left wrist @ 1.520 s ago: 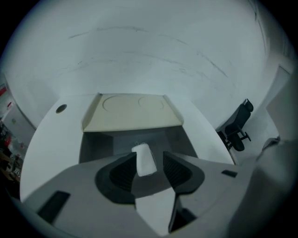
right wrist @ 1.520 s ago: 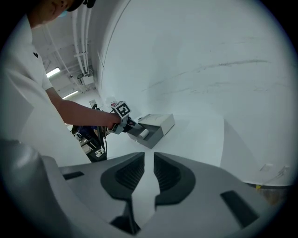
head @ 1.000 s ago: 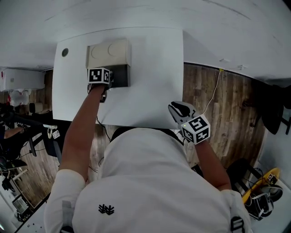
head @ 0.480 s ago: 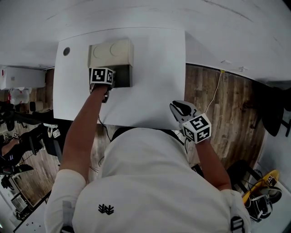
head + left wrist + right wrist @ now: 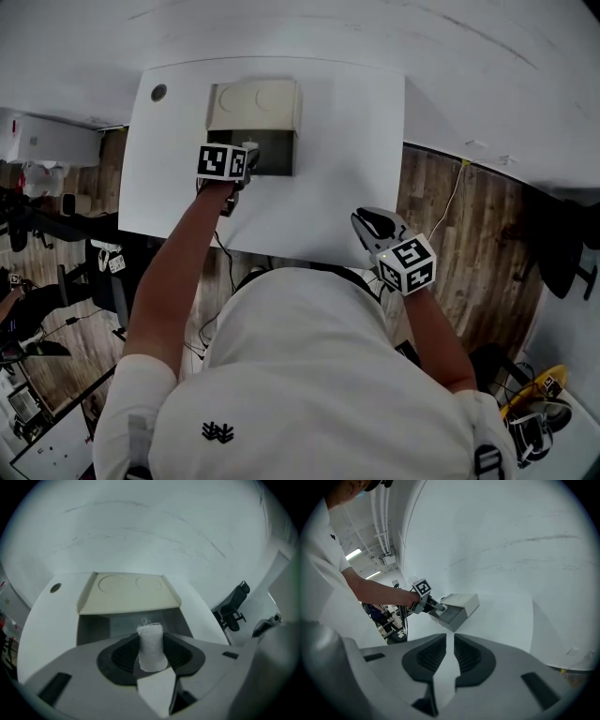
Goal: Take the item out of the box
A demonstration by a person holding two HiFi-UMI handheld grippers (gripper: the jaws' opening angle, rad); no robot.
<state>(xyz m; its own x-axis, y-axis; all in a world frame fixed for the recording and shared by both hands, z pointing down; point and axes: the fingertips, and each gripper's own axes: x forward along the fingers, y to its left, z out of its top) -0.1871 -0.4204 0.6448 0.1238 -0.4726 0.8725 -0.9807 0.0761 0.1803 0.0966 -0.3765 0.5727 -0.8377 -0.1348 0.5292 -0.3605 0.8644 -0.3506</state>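
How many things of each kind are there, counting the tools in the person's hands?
Box: 1
White cloth roll: 1
Tools: 2 (left tool, right tool)
Total: 4

The roll (image 5: 151, 649) is white, loosely woven. The box (image 5: 253, 105) has a cream lid and dark grey inside. The worktop (image 5: 347, 169) is white. The left hand-held gripper (image 5: 151, 641) is grey with black ribbed pads (image 5: 124, 654); its cube (image 5: 222, 161) bears black-and-white square markers.
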